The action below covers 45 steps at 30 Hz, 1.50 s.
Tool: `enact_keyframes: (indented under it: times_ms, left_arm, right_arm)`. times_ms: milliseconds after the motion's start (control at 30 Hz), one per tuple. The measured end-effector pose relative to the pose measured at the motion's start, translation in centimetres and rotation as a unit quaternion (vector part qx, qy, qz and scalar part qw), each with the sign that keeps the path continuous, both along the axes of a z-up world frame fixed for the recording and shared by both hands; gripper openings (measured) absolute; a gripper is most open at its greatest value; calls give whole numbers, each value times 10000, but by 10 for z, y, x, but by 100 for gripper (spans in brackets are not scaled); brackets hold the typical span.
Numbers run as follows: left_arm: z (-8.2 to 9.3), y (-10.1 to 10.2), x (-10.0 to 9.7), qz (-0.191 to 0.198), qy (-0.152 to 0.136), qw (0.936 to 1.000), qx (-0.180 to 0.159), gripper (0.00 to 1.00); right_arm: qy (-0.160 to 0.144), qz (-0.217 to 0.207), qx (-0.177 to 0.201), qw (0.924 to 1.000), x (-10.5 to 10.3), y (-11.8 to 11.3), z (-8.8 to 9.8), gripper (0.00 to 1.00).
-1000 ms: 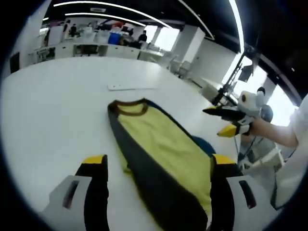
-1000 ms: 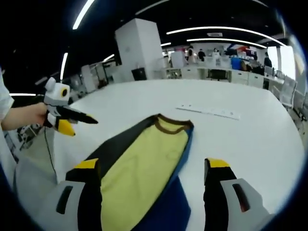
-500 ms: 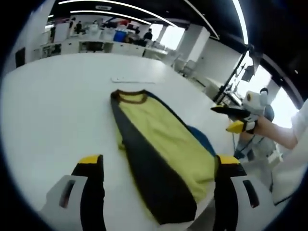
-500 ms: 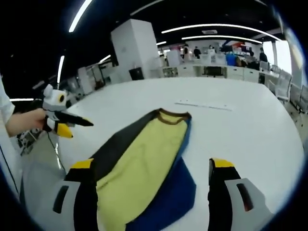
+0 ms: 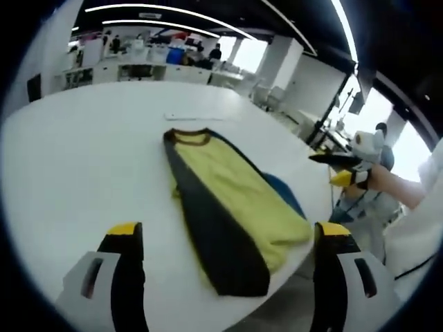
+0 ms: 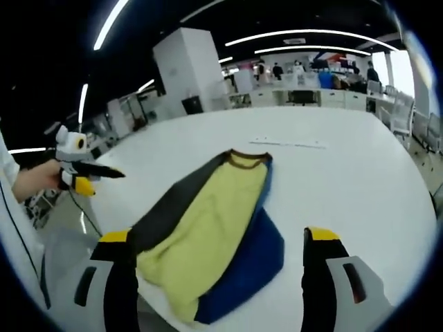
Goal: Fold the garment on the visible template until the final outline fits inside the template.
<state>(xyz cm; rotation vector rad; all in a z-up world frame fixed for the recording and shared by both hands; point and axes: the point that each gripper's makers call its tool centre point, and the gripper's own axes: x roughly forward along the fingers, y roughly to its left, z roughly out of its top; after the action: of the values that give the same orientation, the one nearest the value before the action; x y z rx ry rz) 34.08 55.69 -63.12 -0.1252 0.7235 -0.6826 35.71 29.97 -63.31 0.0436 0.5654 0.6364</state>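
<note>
Garment: the yellow, dark grey and blue shirt [image 5: 232, 207] lies folded lengthwise on the white table [image 5: 76, 166], brown collar away from the person, hem at the near edge.
Left gripper [image 5: 225, 238]: jaws spread, empty.
Right gripper [image 6: 218, 242]: released, holding nothing.
Next fold: probably crosswise; pinch both hem corners evenly, carry toward collar.
Template: outline not discernible.
Writing: none legible.

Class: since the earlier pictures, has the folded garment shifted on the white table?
Cannot tell: the garment keeps its shape, collar toward the white strip; the cameras moved.
</note>
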Motion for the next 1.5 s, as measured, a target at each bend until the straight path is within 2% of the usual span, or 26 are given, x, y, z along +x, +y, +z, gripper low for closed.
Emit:
enact_keyframes:
  times_ms: [267, 800, 1067, 1167, 1500]
  left_arm:
    - [-1, 10, -22, 145, 66, 9999, 6, 99]
    - [4, 20, -50, 278, 86, 9996, -24, 99]
    - [4, 24, -57, 331, 104, 9994, -22, 99]
    - [7, 24, -59, 335, 87, 9994, -45, 99]
    - [10, 24, -65, 356, 51, 9993, -36, 99]
  right_arm:
    - [0, -44, -68, 10000, -20, -9, 2, 100]
    - [81, -206, -148, 9996, -55, -22, 0, 100]
    - [53, -260, -172, 9995, -62, -27, 1, 100]
    - [16, -285, -227, 9993, -65, -30, 0, 97]
    - [47, -318, -192, 9993, -75, -32, -1, 98]
